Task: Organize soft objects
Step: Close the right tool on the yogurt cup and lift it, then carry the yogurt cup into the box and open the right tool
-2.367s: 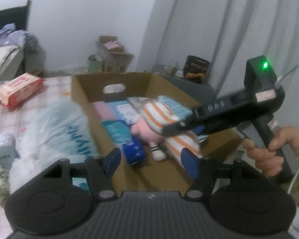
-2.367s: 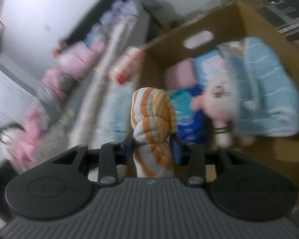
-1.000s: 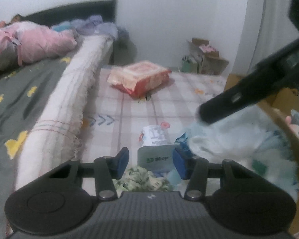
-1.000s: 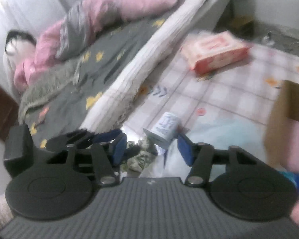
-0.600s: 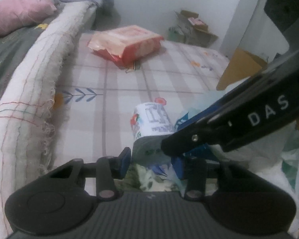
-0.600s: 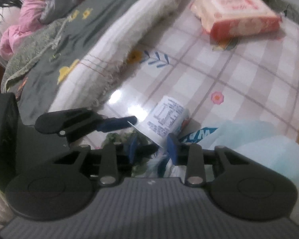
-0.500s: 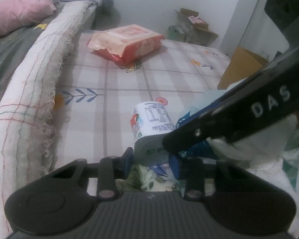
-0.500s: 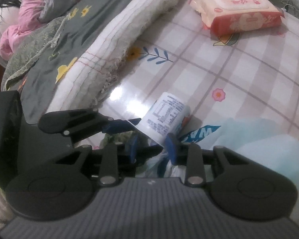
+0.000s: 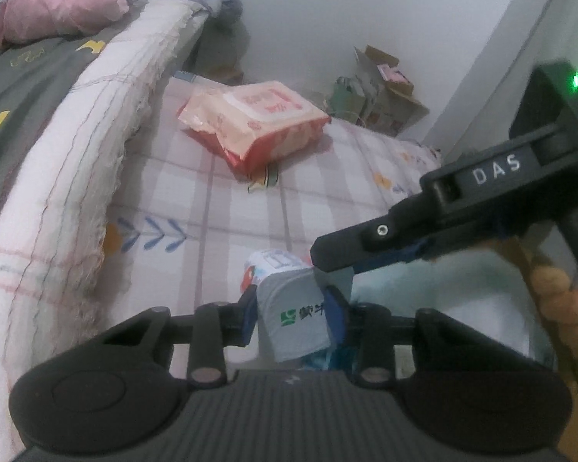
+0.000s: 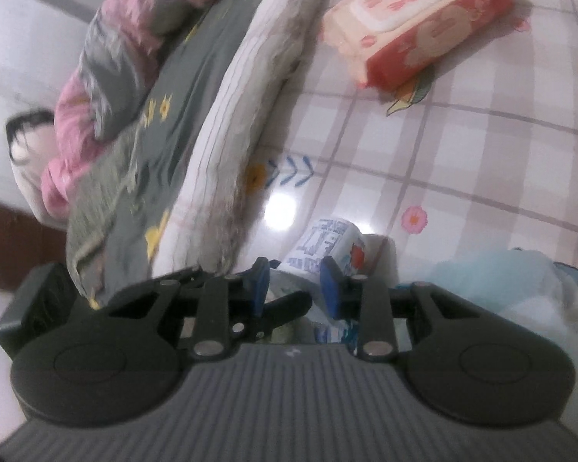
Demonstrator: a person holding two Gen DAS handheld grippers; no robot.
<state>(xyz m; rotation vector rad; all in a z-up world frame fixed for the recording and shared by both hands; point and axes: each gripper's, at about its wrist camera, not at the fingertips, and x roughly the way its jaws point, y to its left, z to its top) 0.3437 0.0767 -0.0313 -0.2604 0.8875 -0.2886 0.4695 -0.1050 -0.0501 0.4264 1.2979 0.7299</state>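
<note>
A small white and grey milk pouch [image 9: 293, 321] with a green logo stands on end between the blue pads of my left gripper [image 9: 291, 312]. The pads still press on its sides while the jaws are opening slightly. My right gripper [image 9: 329, 265] reaches in from the right, held by a person's hand [image 9: 562, 308]. In the right wrist view the pouch [image 10: 327, 246] sits between the pads of my right gripper [image 10: 294, 288], which are closed against it. A left finger [image 10: 289, 304] shows dark below the pouch.
A pink-red wipes pack [image 9: 254, 127] lies farther off on the checked mat [image 9: 327, 192]. A pale blue plastic bag [image 9: 443, 308] bulges at the right, beside a cardboard edge [image 9: 520, 258]. The bed's white blanket edge [image 10: 227, 127] runs along the left.
Both grippers have swung from the cardboard box to the mat. The right one no longer holds the orange-striped toy. Both have narrowed around the milk pouch, and the view has shifted along the mat.
</note>
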